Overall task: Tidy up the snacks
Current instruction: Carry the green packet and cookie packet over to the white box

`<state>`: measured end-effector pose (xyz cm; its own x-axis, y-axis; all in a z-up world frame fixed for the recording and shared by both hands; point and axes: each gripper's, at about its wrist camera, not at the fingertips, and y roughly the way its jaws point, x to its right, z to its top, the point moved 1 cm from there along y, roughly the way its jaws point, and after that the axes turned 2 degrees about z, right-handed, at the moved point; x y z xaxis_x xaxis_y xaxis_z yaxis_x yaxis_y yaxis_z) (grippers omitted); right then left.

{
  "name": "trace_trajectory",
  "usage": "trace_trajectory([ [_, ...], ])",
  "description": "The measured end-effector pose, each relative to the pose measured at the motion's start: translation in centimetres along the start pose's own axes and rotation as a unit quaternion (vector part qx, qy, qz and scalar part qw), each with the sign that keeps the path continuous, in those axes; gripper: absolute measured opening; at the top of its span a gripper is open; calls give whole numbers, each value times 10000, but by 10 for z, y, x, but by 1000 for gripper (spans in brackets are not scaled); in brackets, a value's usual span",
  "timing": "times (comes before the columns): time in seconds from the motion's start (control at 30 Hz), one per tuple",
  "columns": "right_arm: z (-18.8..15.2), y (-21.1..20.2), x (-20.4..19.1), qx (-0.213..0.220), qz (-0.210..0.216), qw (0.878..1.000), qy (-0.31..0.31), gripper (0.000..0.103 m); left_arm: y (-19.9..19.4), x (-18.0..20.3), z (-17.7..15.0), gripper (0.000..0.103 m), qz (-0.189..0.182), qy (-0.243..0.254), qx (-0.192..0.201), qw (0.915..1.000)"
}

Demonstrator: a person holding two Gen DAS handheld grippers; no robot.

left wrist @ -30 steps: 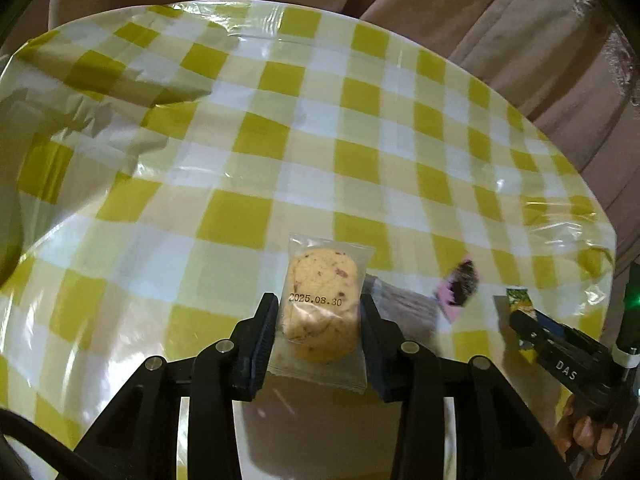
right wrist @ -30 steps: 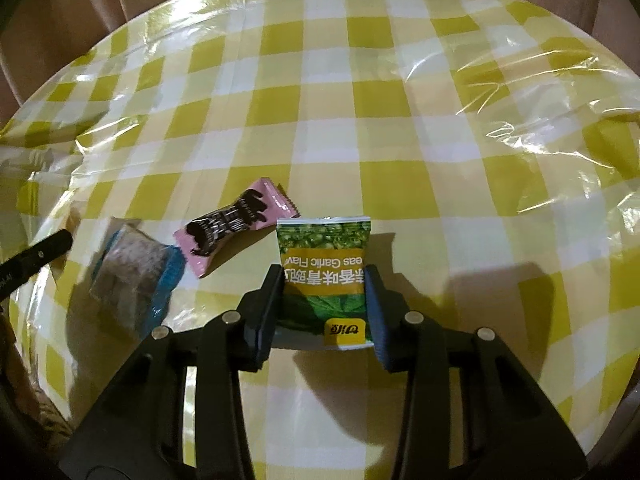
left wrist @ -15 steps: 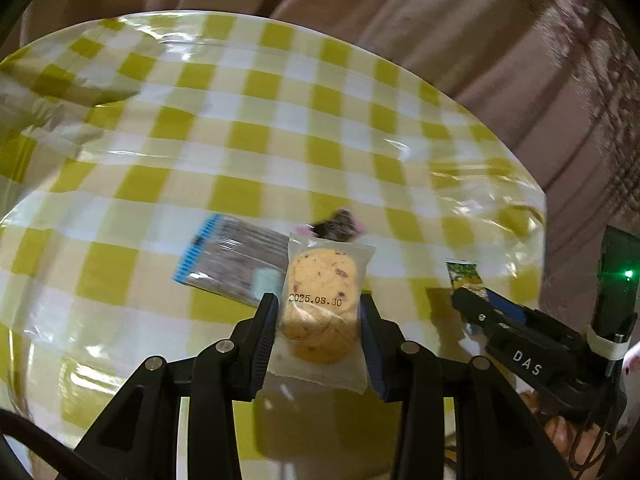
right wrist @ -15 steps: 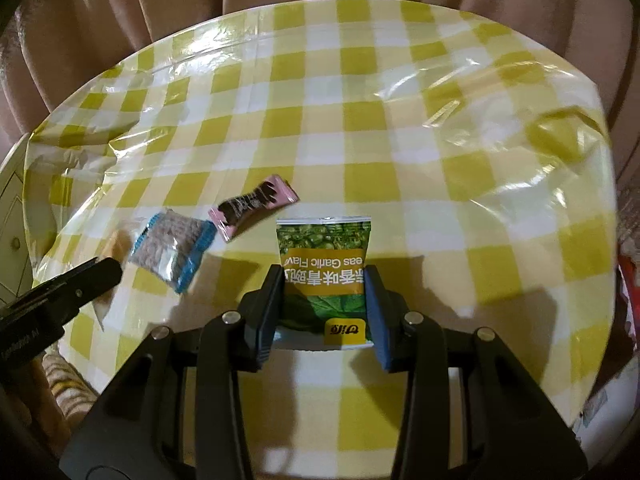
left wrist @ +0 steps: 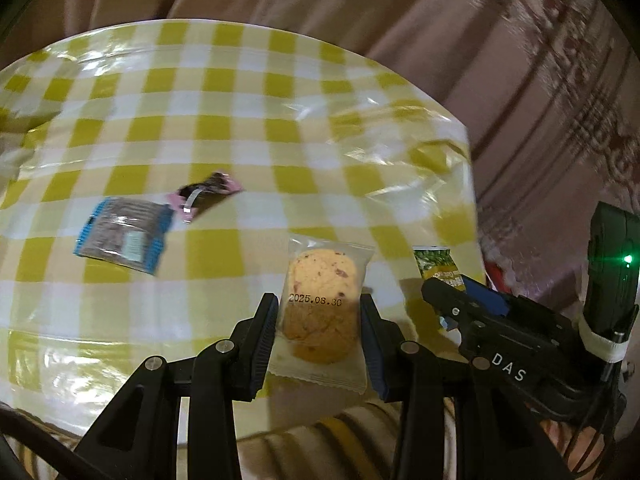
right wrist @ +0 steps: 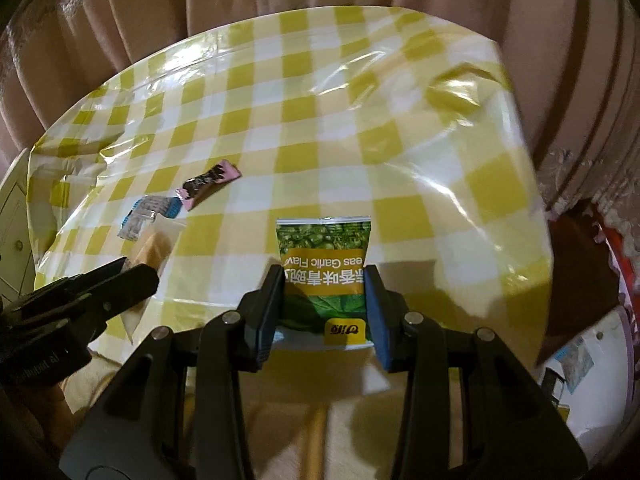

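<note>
A pink-brown curtain (right wrist: 100,40) hangs behind everything and fills the upper part of both views. In front of it stands the worktop (right wrist: 320,120), covered with a shiny cloth of yellow and white squares; the cloth is wrinkled near the far right corner.

The left tongs (left wrist: 320,332) are clenched on a clear cookie packet (left wrist: 324,308), one finger on each side of it. The round cookie shows through the film, and the date 2025.08.30 is printed across it. The packet is held above the near edge of the worktop. In the right wrist view the left tongs (right wrist: 132,276) come in from the left with the pale packet (right wrist: 154,252) partly visible.

The right tongs (right wrist: 324,300) are clenched on a green pea packet (right wrist: 324,272) with an orange band and the words "Garlic Flav" upside down. It is also held above the near edge. In the left wrist view the right tongs (left wrist: 444,292) show at the right, with the top of the green packet (left wrist: 436,264) sticking out.

Two more snacks lie on the worktop, to the left: a blue-edged bar packet (left wrist: 124,236) and, just beside its far corner, a small pink candy wrapper (left wrist: 208,194). I cannot tell if these two touch.
</note>
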<state>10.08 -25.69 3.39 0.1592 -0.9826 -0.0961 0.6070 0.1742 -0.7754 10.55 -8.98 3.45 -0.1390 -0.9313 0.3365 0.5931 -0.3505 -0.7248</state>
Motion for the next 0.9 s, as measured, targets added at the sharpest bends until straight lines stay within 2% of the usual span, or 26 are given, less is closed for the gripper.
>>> trace_trajectory([
  [0.27,-29,-29,51,-31,-224,9995,209,44,6,58,-17,41,-313,465,-220,9982],
  [0.53,-64,-60,122,-118,-684,9960,566,44,17,114,-34,41,-643,889,-511,9926],
  [0.9,-104,-89,211,-303,-1380,9835,1129,44,33,196,-67,41,-1201,1603,-1011,9745],
])
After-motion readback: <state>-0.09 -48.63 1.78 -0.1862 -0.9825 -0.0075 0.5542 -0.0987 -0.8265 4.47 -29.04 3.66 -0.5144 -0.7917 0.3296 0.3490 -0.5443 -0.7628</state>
